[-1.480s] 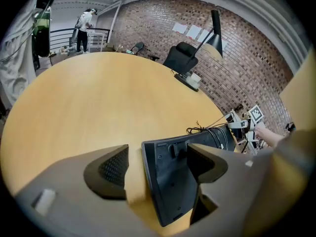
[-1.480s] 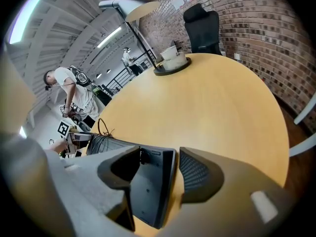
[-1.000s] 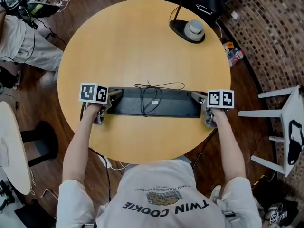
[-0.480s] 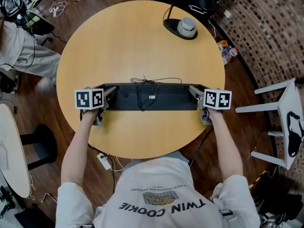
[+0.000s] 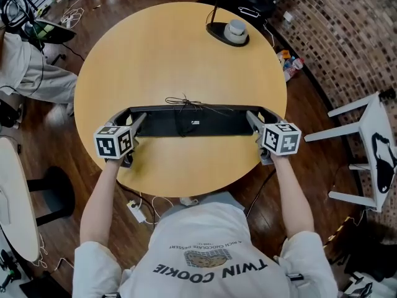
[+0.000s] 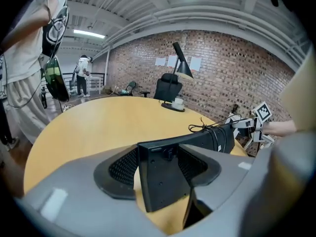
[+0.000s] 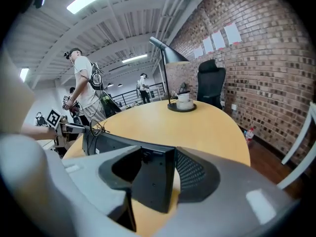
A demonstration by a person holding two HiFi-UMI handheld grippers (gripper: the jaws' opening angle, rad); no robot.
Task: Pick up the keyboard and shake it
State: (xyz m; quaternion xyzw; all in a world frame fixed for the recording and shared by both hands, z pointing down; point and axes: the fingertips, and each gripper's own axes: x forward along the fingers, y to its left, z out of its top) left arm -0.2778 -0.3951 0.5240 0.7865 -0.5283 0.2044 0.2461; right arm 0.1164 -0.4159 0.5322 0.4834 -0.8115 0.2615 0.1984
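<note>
A black keyboard (image 5: pixel 186 121) with its cable bundled round its middle hangs a little above the round wooden table (image 5: pixel 173 54), underside towards me. My left gripper (image 5: pixel 133 121) grips its left end and my right gripper (image 5: pixel 254 121) grips its right end. In the left gripper view the keyboard's end (image 6: pixel 163 177) sits between both pads, and the jaws are closing on it. The right gripper view shows the other end (image 7: pixel 153 177) pressed between its pads, with the keyboard's long body (image 7: pixel 106 139) running off to the left.
A black lamp base with a white cup (image 5: pixel 228 33) stands at the table's far edge. A white chair (image 5: pixel 366 135) is on the floor to the right. A person in light trousers (image 5: pixel 31 73) and a second pale table (image 5: pixel 12 197) are at the left. Cables lie on the floor.
The keyboard has come up off the table and closer to me, held at both ends. Both marker cubes have tilted and moved a little outward.
</note>
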